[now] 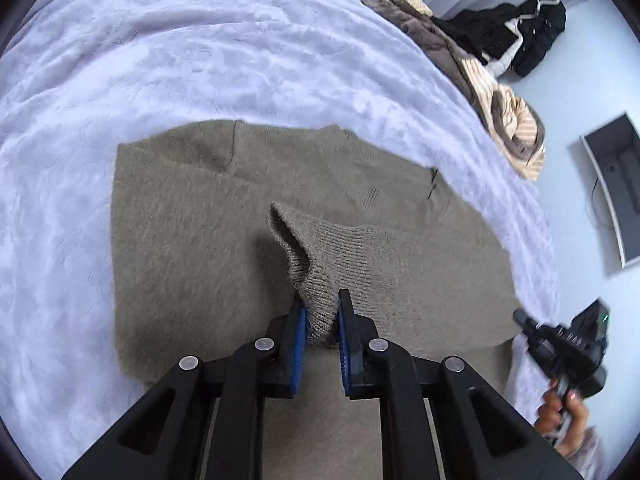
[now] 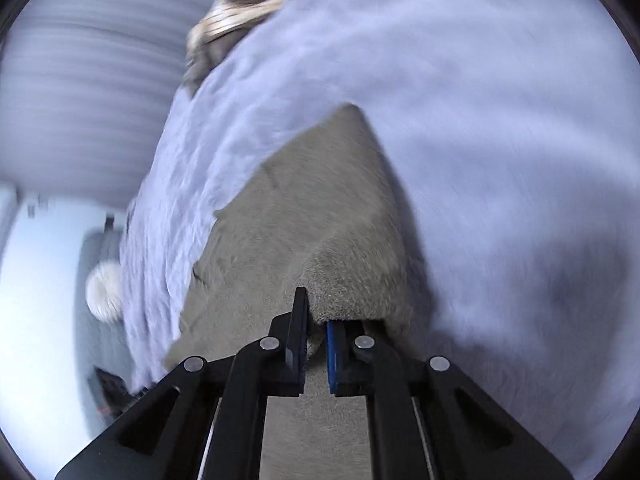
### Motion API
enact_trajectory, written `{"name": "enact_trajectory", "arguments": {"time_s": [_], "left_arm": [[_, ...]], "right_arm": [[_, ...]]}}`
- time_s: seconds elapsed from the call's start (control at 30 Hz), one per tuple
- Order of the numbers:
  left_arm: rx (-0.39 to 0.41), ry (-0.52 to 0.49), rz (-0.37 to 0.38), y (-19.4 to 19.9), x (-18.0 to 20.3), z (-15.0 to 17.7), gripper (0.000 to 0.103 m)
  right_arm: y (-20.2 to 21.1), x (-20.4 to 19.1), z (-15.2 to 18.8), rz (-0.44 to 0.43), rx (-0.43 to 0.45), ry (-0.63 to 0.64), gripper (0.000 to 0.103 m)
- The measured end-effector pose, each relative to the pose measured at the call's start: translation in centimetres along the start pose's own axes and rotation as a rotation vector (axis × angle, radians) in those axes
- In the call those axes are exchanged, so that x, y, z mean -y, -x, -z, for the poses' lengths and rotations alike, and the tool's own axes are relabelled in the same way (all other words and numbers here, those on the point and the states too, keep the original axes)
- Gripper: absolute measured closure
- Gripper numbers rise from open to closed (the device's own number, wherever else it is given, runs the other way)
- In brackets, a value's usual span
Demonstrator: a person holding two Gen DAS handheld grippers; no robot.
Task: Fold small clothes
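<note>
The left gripper [image 1: 322, 320], a black two-finger tool with blue ribbed pads, is pinched on a raised tuck of the grey-brown fuzzy knit garment [image 1: 192, 240]. The pads press the fabric from both sides, so the near part of the knit stands up in a ribbed peak while the rest lies flat. This hold looks intended to carry that near part up and over the flat panel for a fold. The right gripper [image 2: 316, 320], of the same build, has its jaws drawn nearly together on the garment's right-hand edge, which drapes over the blue-padded finger. That view is blurred, so the exact contact is unclear. Holding two points would keep the lifted part level as it is laid over. The garment rests on the pale lavender plush bedspread [image 1: 200, 60], near the bed's front. Farther off lies a heap of brown and cream striped clothing [image 1: 508, 120], apparently awaiting folding, beside a black garment [image 1: 516, 36].
</note>
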State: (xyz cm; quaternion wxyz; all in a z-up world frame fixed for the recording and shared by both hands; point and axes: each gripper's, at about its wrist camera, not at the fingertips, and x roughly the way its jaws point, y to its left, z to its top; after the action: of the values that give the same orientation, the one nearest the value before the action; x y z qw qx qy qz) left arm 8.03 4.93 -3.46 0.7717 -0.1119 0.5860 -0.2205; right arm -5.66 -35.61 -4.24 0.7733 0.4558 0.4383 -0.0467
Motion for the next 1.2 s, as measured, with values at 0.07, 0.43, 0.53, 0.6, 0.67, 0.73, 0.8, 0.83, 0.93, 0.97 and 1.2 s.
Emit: {"name": "enact_trajectory", "arguments": {"time_s": [0.07,0.43,0.53,0.6,0.67,0.73,0.8,0.83,0.93,0.97,1.2], "left_arm": [[-0.023,-0.018,-0.063,-1.0,-0.4,0.6,0.087],[0.004,-0.041,-0.331,1.4,-2.9,2.1,0.02],[-0.009,-0.002,-0.33,1.7,-4.5,1.6,0.02],[-0.021,0.028,-0.314,1.6,-6.1,1.5,0.02],[-0.039,0.067,-0.247,1.3,-7.4,1.0,0.02],[-0.051,0.098,-0.216,0.8,-8.3,0.8,0.021],[-0.051,0.086,-0.215,0.5,-8.2,0.5,0.065],[-0.067,0.069,-0.228,0.3,-8.0,0.5,0.071],[-0.049,0.026,-0.272,0.5,-7.4,0.8,0.071],[-0.05,0.011,-0.288,0.4,-7.3,1.0,0.071],[-0.066,0.099,-0.398,1.1,-7.0,1.8,0.07]], "right_arm": [[-0.5,0.1,0.1,0.044,-0.039,0.053,0.095],[0.1,3.0,2.1,0.156,-0.115,0.093,0.087],[2.0,2.9,2.4,0.144,-0.079,0.09,0.06],[2.6,3.1,2.1,0.144,-0.048,0.077,0.041],[2.5,4.3,1.4,0.141,-0.038,0.019,0.041],[2.0,6.0,0.9,0.087,-0.046,-0.065,0.042],[1.2,7.1,0.6,0.062,-0.069,-0.13,0.067],[0.9,7.2,0.4,0.054,-0.087,-0.14,0.086],[1.4,5.6,0.0,0.092,-0.072,-0.036,0.087],[1.3,5.3,0.0,0.117,-0.074,-0.001,0.087],[0.2,5.7,0.2,0.185,-0.097,0.036,0.085]]}}
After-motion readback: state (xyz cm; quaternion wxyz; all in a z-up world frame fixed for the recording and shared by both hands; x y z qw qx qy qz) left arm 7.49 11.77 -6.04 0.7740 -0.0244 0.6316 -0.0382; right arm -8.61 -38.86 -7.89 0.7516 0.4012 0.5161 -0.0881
